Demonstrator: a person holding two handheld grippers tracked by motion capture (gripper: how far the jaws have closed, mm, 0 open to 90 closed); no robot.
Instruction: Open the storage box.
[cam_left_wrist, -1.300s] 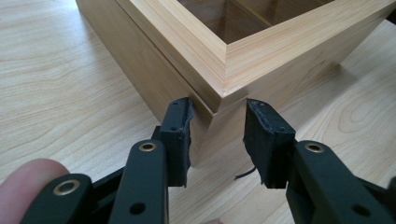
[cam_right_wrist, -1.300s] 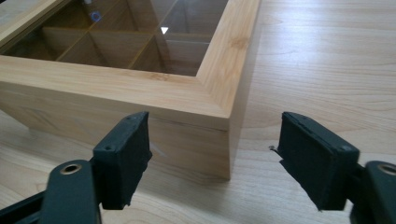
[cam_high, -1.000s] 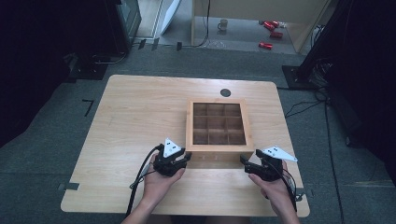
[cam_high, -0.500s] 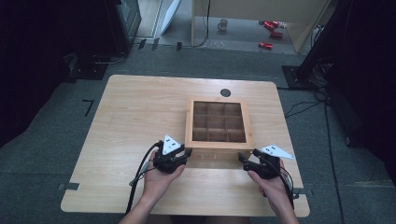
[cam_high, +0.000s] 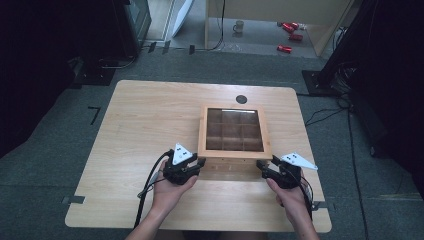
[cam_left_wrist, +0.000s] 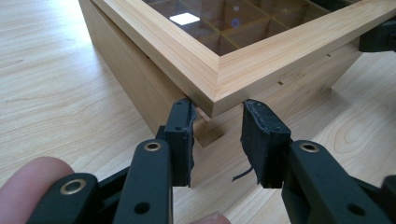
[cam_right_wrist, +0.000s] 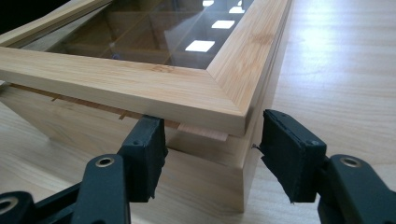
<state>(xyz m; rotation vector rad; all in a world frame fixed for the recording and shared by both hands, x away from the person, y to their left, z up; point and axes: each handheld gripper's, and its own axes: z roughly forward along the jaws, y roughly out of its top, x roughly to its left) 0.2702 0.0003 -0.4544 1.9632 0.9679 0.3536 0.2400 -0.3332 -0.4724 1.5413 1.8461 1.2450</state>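
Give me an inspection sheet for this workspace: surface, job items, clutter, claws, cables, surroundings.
Surface: wooden table, bare apart from a round black grommet.
Job's things: wooden box with nine compartments; glass lid looks slightly raised at the near edge.
Clutter: nothing seen.
Claws: left claw closed on the box's near-left corner under the lid; right claw straddles the near-right corner, jaws just been closing, not yet gripping.
Cables: black cable trails off the near edge.
Surroundings: mug and red cans on the floor.
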